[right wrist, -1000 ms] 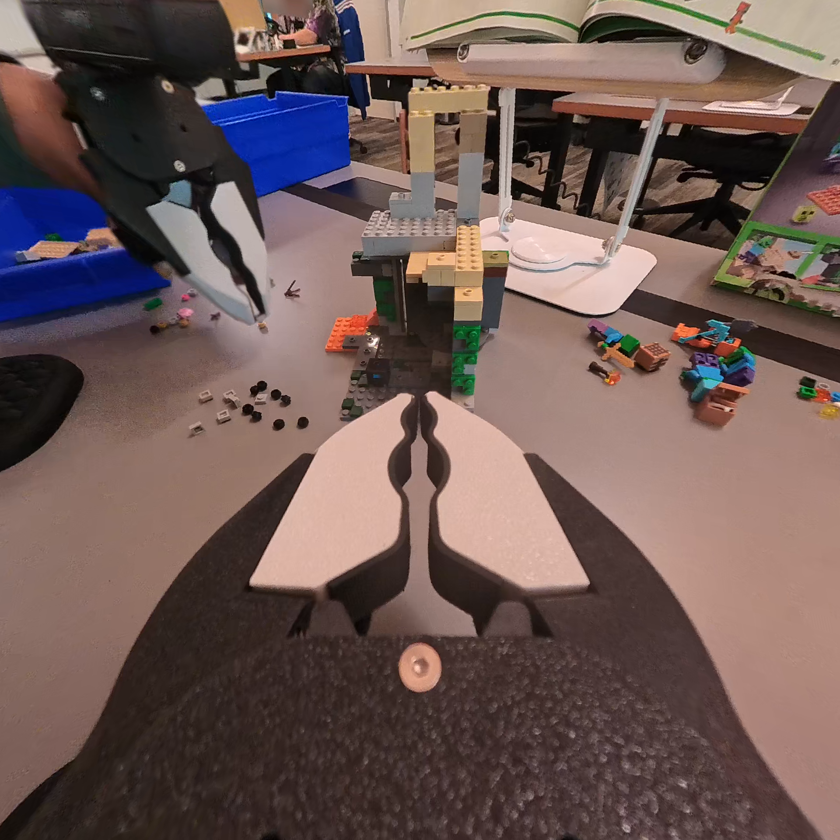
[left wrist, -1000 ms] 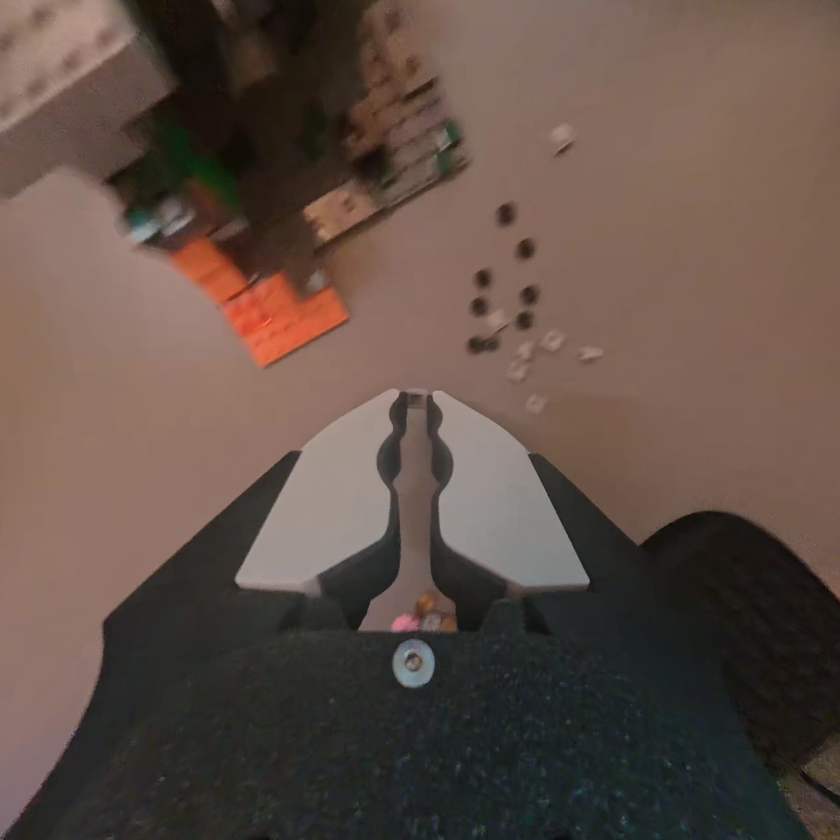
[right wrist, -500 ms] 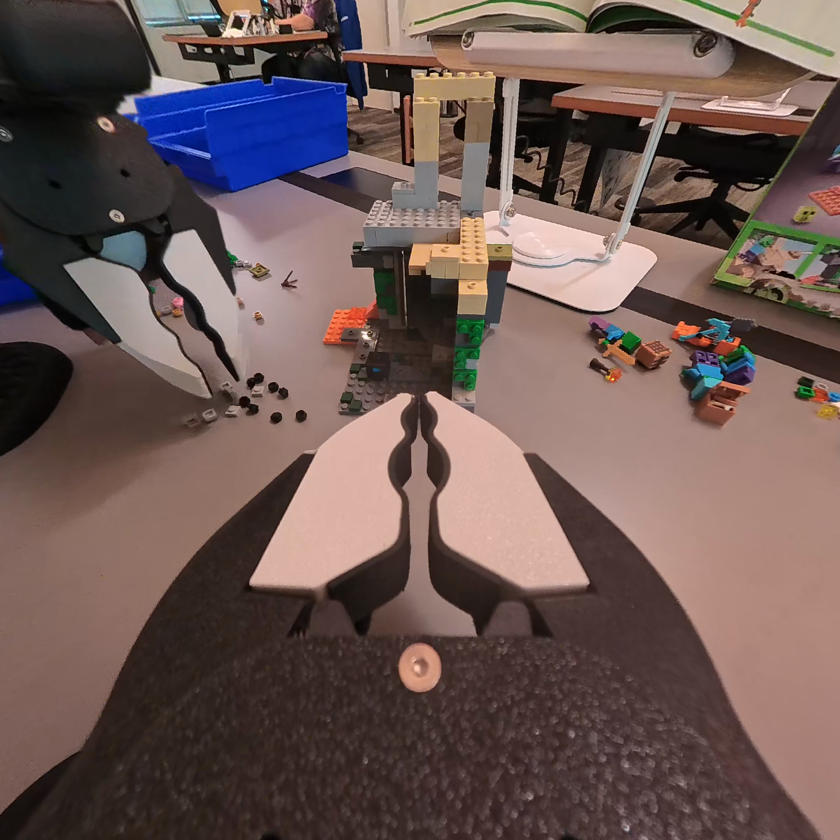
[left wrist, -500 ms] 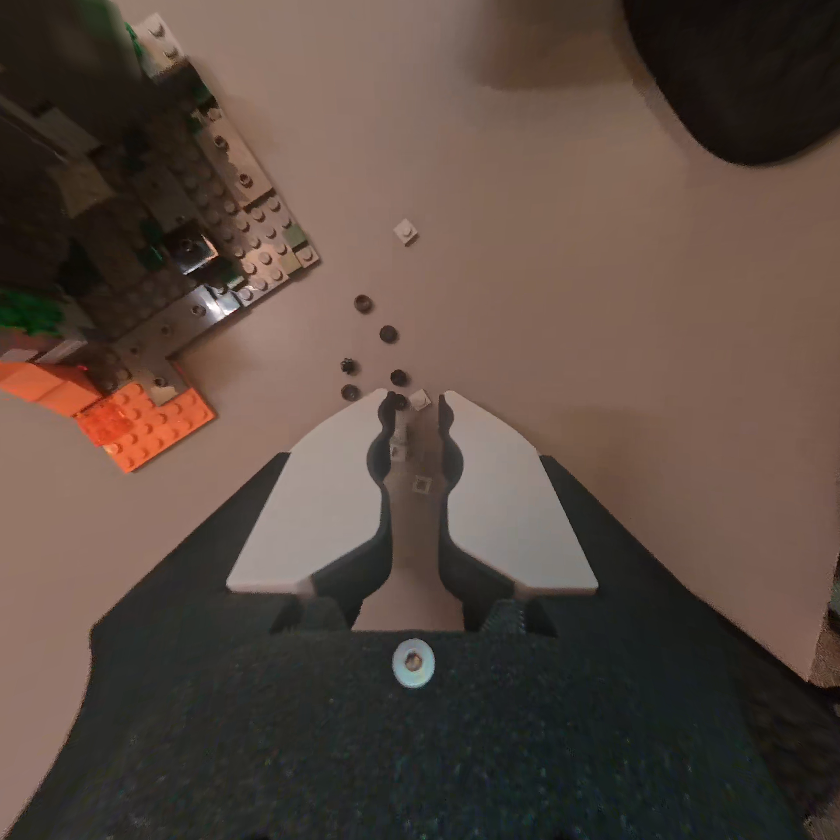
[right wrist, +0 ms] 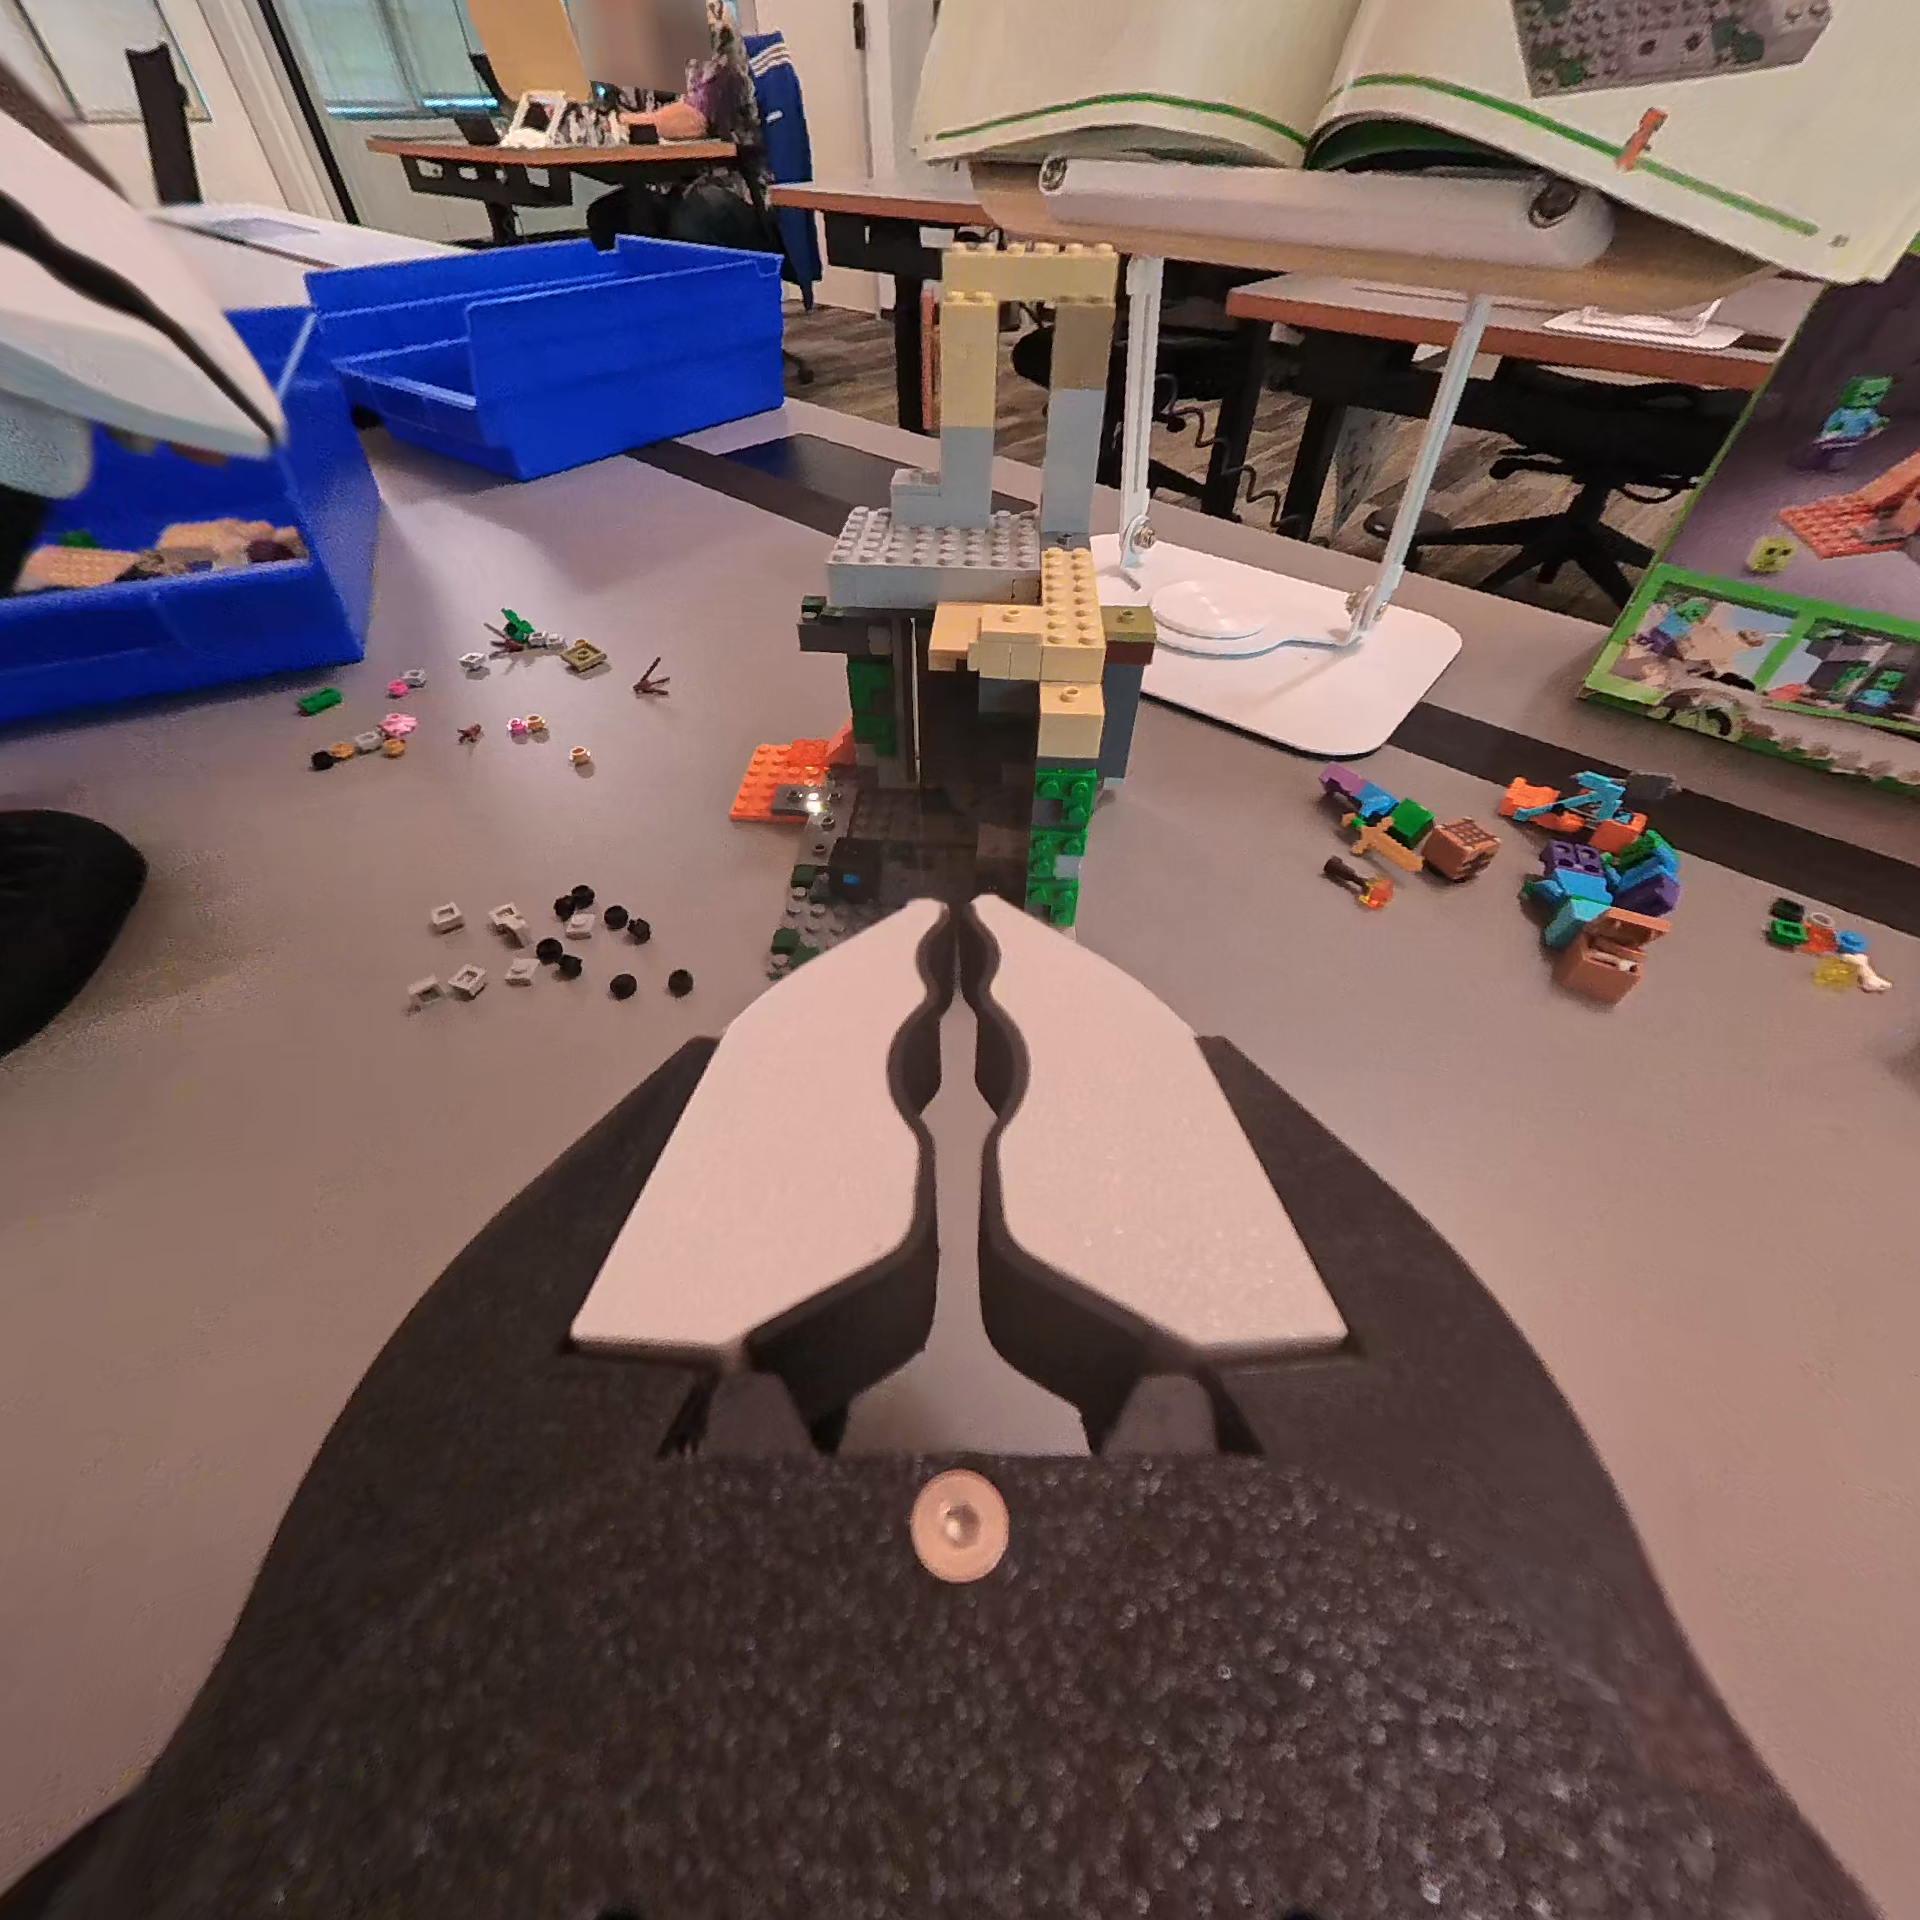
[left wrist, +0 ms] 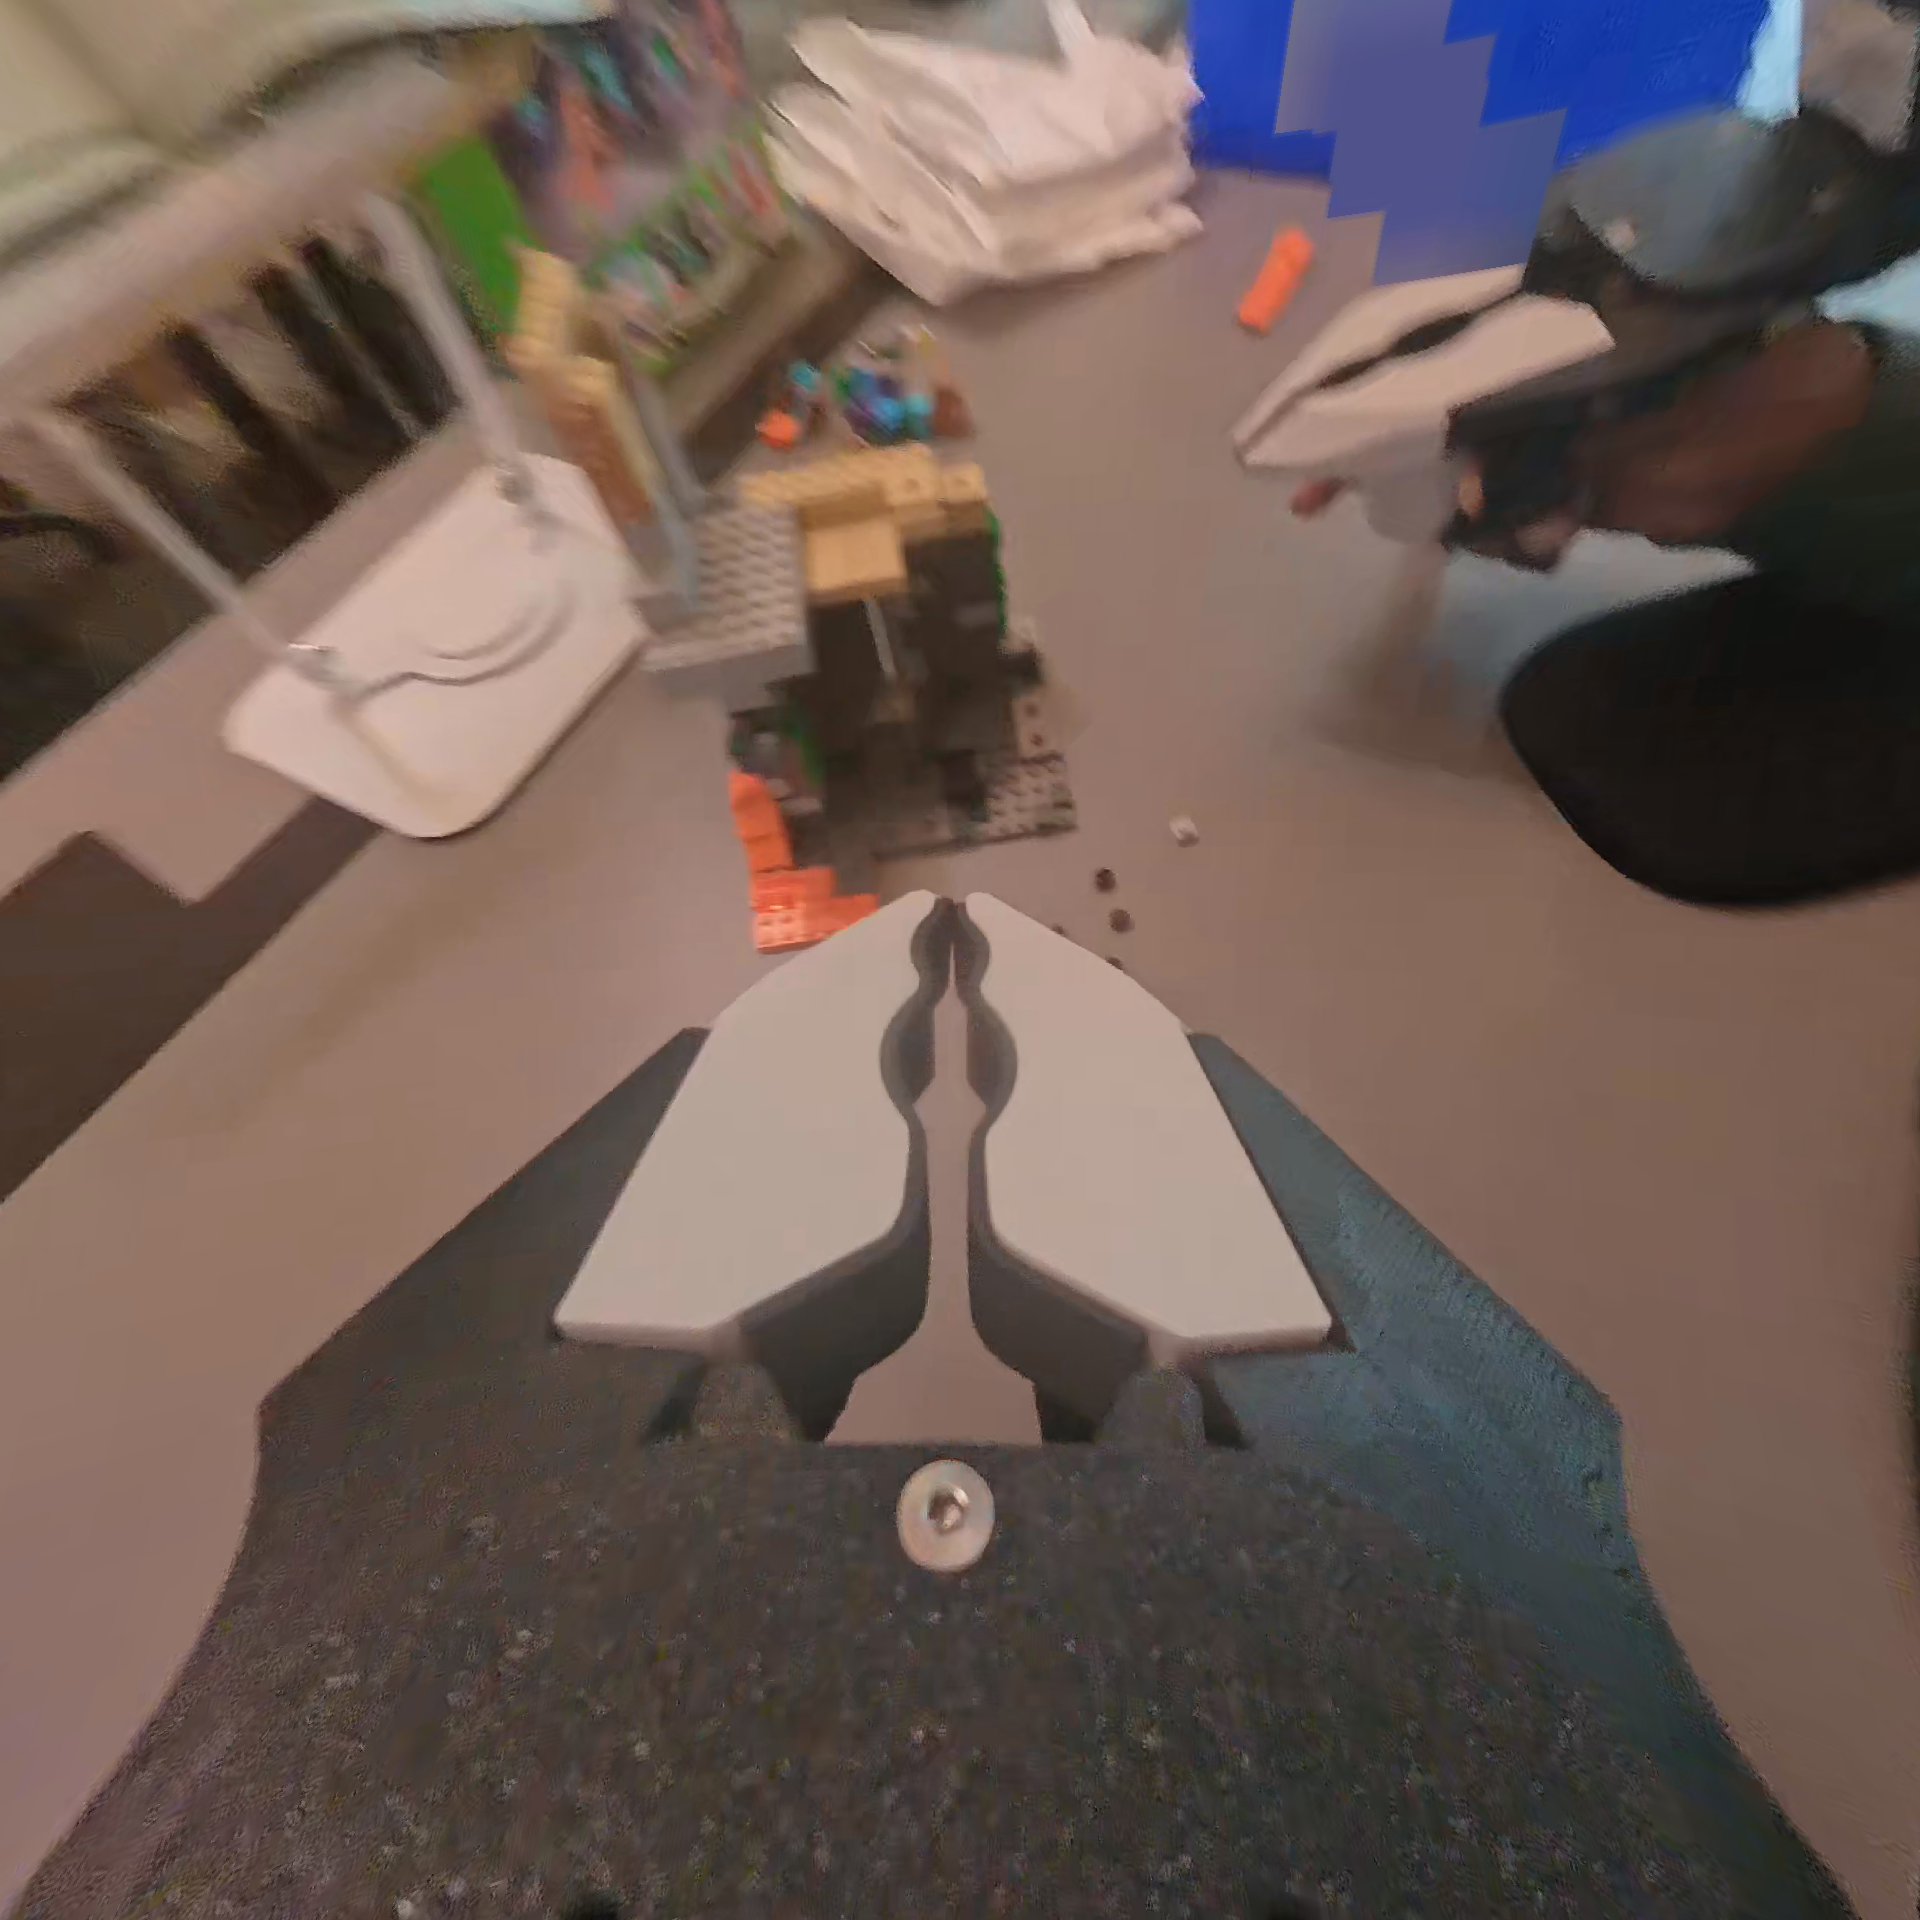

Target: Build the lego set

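- Where the left wrist view is smeared by motion, detail is limited, but the left gripper [left wrist: 948, 914] shows its two white fingers pressed together at the tips, and no piece can be made out between them
- It hangs above the grey table [left wrist: 1351, 1091], its tips nearest the orange plate [left wrist: 795, 914] at the foot of the brick model [left wrist: 883, 644]; a few small dark round studs [left wrist: 1107, 881] lie just to the right of the tips
- The right gripper [right wrist: 961, 920] is likewise closed, tip against tip, with nothing seen in its grasp
- It points at the front of the brick model [right wrist: 997, 665], which stands upright near the middle of the table [right wrist: 312, 1143]: dark baseplate, green corner bricks, tan and grey upper levels, a tan arch on top
- Left of the right gripper's tips, a cluster of small black round studs [right wrist: 623, 982] and light grey square pieces [right wrist: 468, 977] lies loose on the table
- Further left and back: tiny pink, gold and green bits [right wrist: 395, 722], then blue bins [right wrist: 540, 343]
- Right of the model: a heap of blue, purple and brown pieces [right wrist: 1600, 883] and a green set box [right wrist: 1766, 665]
- Behind the model: a white stand base [right wrist: 1299, 655] carrying an open booklet [right wrist: 1455, 73]
- The left gripper [right wrist: 135, 343] enters the right wrist view at upper left, raised clear of the table, over the nearer blue bin
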